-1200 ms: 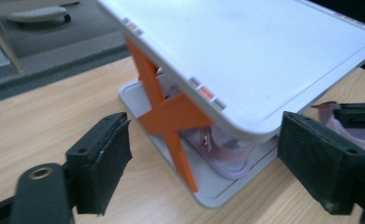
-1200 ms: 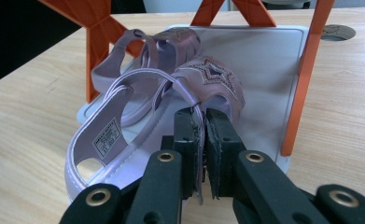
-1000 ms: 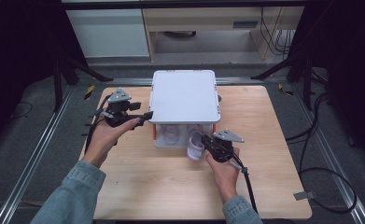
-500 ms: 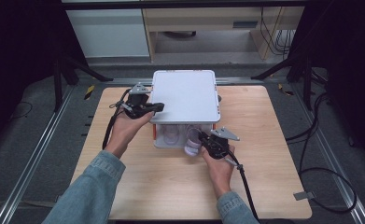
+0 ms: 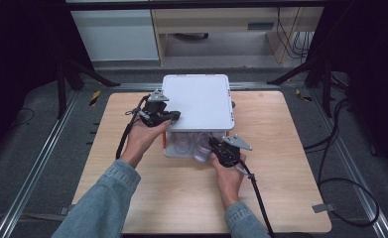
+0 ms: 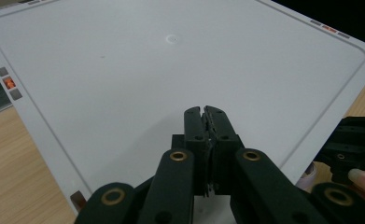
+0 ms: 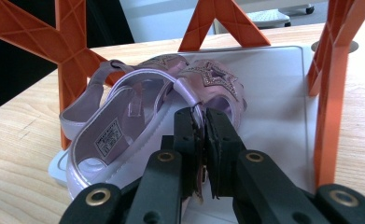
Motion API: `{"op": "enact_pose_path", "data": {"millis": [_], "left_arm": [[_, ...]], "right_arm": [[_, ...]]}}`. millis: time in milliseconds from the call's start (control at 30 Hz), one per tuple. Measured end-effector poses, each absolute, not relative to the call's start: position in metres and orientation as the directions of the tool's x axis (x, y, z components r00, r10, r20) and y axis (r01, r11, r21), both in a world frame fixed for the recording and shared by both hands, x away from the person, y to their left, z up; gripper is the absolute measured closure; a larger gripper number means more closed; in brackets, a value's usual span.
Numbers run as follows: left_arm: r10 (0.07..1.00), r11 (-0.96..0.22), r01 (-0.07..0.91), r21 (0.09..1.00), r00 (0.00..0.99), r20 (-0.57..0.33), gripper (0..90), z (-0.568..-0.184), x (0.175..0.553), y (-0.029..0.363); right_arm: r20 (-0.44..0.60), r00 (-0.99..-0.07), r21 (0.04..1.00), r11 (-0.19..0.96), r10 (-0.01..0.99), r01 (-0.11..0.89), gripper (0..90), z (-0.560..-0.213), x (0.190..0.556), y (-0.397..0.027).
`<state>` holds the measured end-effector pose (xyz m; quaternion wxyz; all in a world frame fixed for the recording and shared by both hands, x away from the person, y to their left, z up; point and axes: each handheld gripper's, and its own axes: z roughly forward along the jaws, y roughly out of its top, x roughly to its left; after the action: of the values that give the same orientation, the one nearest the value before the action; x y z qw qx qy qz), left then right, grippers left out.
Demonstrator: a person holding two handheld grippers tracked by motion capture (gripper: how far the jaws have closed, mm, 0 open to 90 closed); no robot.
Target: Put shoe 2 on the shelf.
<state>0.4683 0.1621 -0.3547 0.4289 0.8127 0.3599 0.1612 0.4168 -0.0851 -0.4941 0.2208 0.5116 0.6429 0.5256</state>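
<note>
right gripper (image 7: 202, 119) clamped on lilac sandal (image 7: 138, 135) strap, apparently | sandal on rack's lower shelf (image 7: 273, 88), long axis toward 11 o'clock | left gripper (image 6: 203, 112) shut, empty, over white top shelf (image 6: 171, 70)

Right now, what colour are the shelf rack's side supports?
Orange: the plastic lattice side supports show best in the right gripper view.

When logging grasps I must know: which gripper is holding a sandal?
The right gripper: shut on the strap of the lilac sandal at the lower shelf. The left gripper is shut on nothing, over the white top shelf.
</note>
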Motion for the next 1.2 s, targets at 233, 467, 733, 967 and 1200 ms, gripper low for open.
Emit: {"op": "enact_pose_path", "data": {"millis": [233,467,733,967,1200], "left_arm": [[0.725,-0.362,0.450,0.817,0.686,-0.057,87.5,-0.356,0.470,0.160],[0.725,-0.360,0.448,0.818,0.686,-0.056,87.5,-0.356,0.469,0.160],[0.728,-0.359,0.449,0.818,0.684,-0.056,87.4,-0.356,0.469,0.160],[0.731,-0.356,0.453,0.817,0.680,-0.058,87.4,-0.356,0.469,0.159],[0.732,-0.356,0.455,0.816,0.678,-0.059,87.4,-0.356,0.469,0.159]], "right_arm": [[0.243,-0.368,0.908,-0.077,0.897,0.412,83.8,-0.499,0.421,-0.077],[0.192,-0.368,0.917,-0.033,0.910,0.398,83.7,-0.499,0.420,-0.072],[0.137,-0.368,0.922,0.018,0.920,0.387,83.1,-0.497,0.421,-0.077],[0.136,-0.399,0.918,0.037,0.907,0.396,81.7,-0.498,0.423,-0.076],[0.137,-0.414,0.914,0.047,0.900,0.404,81.4,-0.497,0.425,-0.079]]}}
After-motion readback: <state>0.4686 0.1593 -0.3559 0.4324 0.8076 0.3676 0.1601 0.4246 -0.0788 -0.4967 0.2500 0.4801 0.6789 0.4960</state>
